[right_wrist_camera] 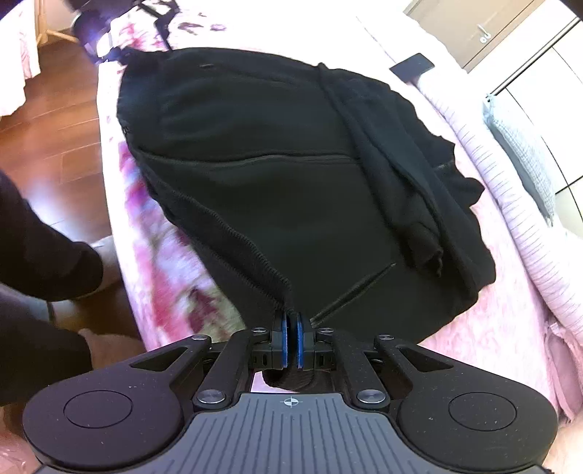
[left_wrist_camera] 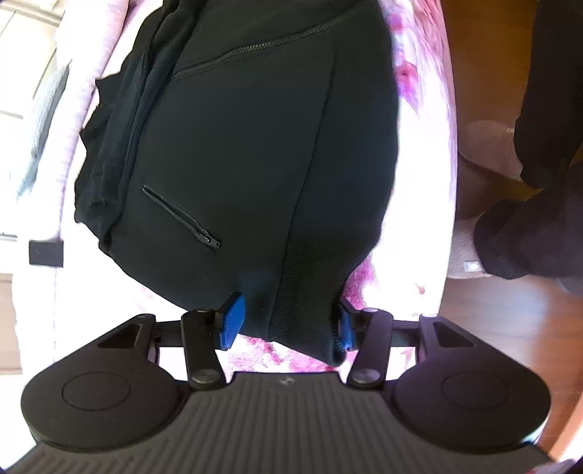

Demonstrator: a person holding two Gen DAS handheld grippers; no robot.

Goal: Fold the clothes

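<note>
A black zip-up jacket lies partly folded on a bed with a pink floral cover. My left gripper is open, its blue pads standing on either side of the jacket's ribbed hem. In the right wrist view the same jacket spreads across the bed, a sleeve lying over its right side. My right gripper is shut on the jacket's zipper edge near the hem.
A dark phone-like object lies on the bed's far side. Wooden floor runs along the bed's edge, where the person's dark-clothed legs stand. A wardrobe door is beyond the bed.
</note>
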